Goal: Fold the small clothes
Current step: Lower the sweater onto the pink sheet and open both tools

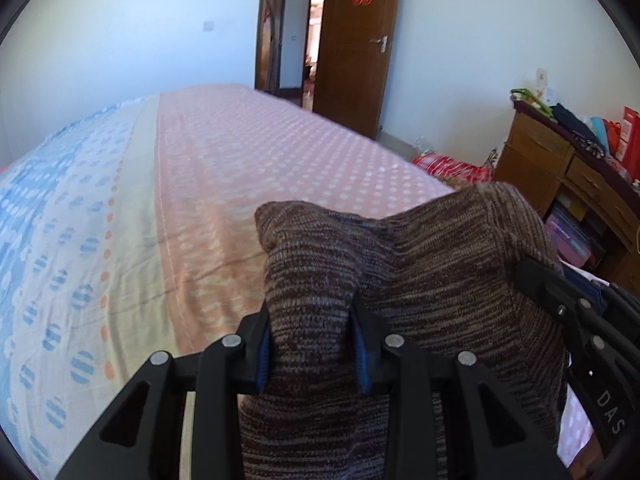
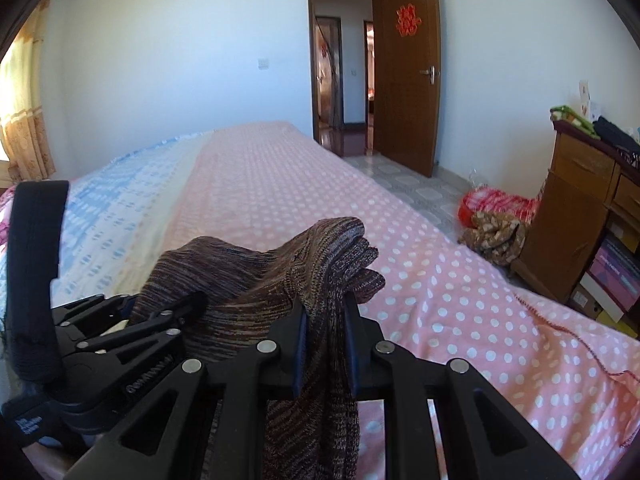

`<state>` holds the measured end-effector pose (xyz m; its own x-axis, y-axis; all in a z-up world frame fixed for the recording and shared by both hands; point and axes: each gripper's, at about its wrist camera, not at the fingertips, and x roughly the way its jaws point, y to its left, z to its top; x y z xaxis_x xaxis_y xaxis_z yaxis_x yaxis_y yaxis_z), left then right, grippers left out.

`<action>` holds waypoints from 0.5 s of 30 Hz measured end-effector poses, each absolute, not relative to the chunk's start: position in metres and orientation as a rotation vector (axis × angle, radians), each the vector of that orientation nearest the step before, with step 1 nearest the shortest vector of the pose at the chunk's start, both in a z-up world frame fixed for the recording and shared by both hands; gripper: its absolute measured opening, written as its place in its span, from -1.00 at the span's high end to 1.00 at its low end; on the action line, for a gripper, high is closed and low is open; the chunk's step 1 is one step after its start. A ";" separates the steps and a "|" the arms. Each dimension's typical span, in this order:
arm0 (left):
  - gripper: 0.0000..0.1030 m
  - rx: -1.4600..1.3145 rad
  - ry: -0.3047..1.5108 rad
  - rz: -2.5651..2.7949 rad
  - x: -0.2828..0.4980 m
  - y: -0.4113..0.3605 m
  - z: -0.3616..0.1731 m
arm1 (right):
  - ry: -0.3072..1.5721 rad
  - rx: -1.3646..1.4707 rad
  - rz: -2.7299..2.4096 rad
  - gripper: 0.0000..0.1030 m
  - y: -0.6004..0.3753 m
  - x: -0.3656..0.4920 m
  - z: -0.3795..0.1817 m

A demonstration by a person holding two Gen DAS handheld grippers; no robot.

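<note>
Both grippers hold one brown knitted garment up over the near end of the bed.

The left gripper [image 1: 312,344] is clenched on a thick fold of the knitted garment [image 1: 420,272], its blue pads [image 1: 263,356] pressed into the marled brown wool. The right gripper [image 2: 325,340] grasps another bunched edge of the same garment [image 2: 256,288], its jaws nearly together on the cloth. The wool spans between the two claws, which sit close side by side above the bed [image 2: 460,280], over its pink dotted sheet; the blue patterned part of the sheet lies to the left. Beyond the bed's far end stands an open wooden door [image 2: 408,76]. To the bed's right are a wooden dresser [image 2: 576,208] and a heap of cloth [image 2: 496,224] on the floor.
</note>
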<state>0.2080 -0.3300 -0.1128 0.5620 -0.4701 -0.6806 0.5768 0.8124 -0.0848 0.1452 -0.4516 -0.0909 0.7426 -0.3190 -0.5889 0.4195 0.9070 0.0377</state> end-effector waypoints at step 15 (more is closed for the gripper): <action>-0.89 0.033 1.041 -0.589 0.241 -0.313 -0.133 | 0.854 0.344 -0.443 0.16 -0.495 0.161 -0.128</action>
<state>0.2410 -0.3132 -0.1329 0.3659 -0.4430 -0.8184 0.4738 0.8456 -0.2459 0.1610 -0.4948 -0.1285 0.5760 -0.2352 -0.7829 0.5043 0.8560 0.1139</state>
